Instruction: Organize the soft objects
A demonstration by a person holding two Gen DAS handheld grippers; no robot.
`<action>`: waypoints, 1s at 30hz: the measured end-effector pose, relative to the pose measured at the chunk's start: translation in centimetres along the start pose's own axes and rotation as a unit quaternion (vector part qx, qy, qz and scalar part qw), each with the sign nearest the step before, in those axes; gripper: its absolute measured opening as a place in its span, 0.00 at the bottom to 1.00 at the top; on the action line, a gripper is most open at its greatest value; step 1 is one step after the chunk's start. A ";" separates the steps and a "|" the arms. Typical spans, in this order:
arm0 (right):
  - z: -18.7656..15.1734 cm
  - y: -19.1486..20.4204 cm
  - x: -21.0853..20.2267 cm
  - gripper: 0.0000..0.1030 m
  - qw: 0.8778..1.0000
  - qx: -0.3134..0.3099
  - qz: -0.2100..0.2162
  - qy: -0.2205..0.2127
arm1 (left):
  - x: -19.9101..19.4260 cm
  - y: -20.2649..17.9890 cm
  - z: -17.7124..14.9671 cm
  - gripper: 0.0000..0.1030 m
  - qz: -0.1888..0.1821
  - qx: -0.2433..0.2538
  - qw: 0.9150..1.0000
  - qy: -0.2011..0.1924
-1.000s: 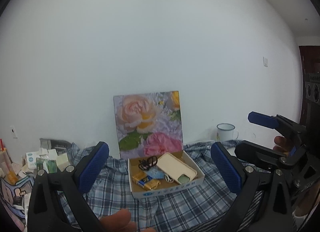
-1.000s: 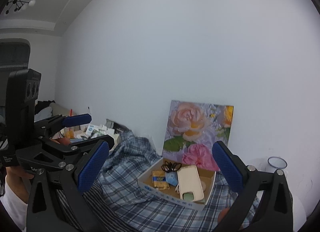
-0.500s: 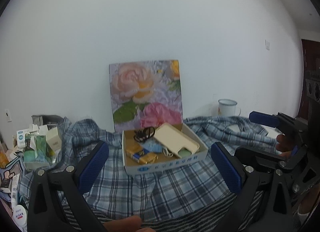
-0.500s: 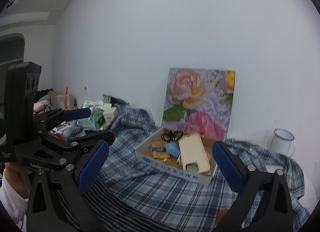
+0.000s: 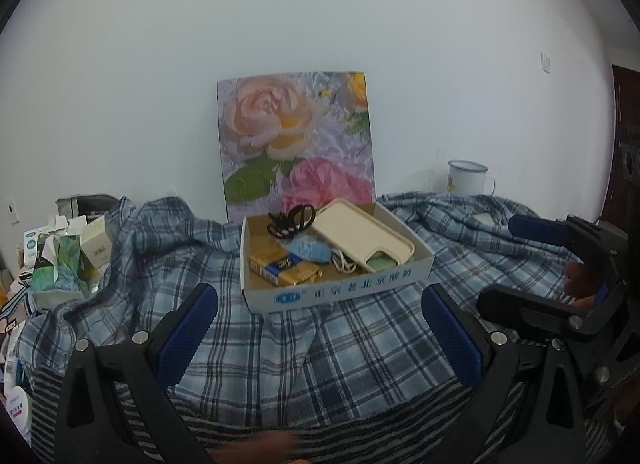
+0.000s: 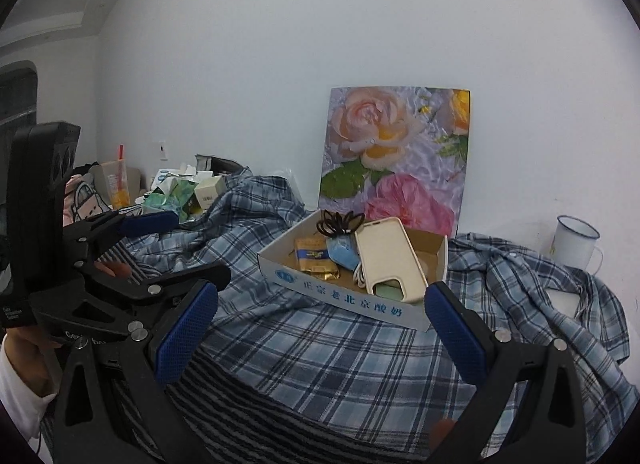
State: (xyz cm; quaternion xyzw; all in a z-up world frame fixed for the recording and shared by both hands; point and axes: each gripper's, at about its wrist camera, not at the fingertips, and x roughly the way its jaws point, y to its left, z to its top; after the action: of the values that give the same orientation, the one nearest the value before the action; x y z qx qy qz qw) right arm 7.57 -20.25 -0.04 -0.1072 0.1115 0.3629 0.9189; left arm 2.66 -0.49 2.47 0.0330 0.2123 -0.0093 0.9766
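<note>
crumpled blue-and-white plaid shirt (image 5: 224, 328) spread over the bed, long axis running left-right, one end bunched toward the far-right corner | white cardboard box (image 5: 340, 292) sits mid-shirt, I'd shift it first | left gripper (image 5: 320, 338) and right gripper (image 6: 322, 334) both wide open, holding nothing, hovering near the front edge

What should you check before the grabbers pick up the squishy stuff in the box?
1. Left gripper open and empty: ok.
2. Right gripper open and empty: ok.
3. Cardboard box sits flat on the plaid shirt: ok.
4. Blue face mask fully uncovered: not ok, the phone case lies partly over it.
5. Black hair ties free on top: ok.
6. Where the soft things should go: cannot tell.
</note>
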 end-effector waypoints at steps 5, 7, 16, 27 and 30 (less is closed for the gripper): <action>-0.9 -0.2 1.1 1.00 1.000 0.002 -0.024 0.020 | 1.1 0.3 -1.0 1.00 -0.005 -0.014 1.000 0.022; -1.2 -0.3 1.3 1.00 1.000 0.005 -0.018 0.025 | 0.5 0.4 -1.3 1.00 0.002 -0.016 1.000 0.004; -1.7 -0.8 1.2 1.00 0.999 0.018 -0.017 0.022 | 1.6 0.3 -2.2 1.00 -0.011 -0.022 0.999 0.035; -2.0 -0.4 2.3 1.00 0.999 0.009 -0.008 0.047 | 1.4 0.7 -2.3 1.00 0.004 -0.035 0.999 0.027; -2.0 -0.3 2.4 1.00 0.999 0.008 -0.008 0.050 | 1.4 0.6 -2.3 1.00 0.007 -0.032 0.999 0.026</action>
State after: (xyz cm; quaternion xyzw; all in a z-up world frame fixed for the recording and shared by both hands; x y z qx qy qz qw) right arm 9.25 -19.52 -2.54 -0.1192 0.1590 0.3488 0.9159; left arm 3.00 0.27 -0.14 0.0037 0.2379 0.0055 0.9713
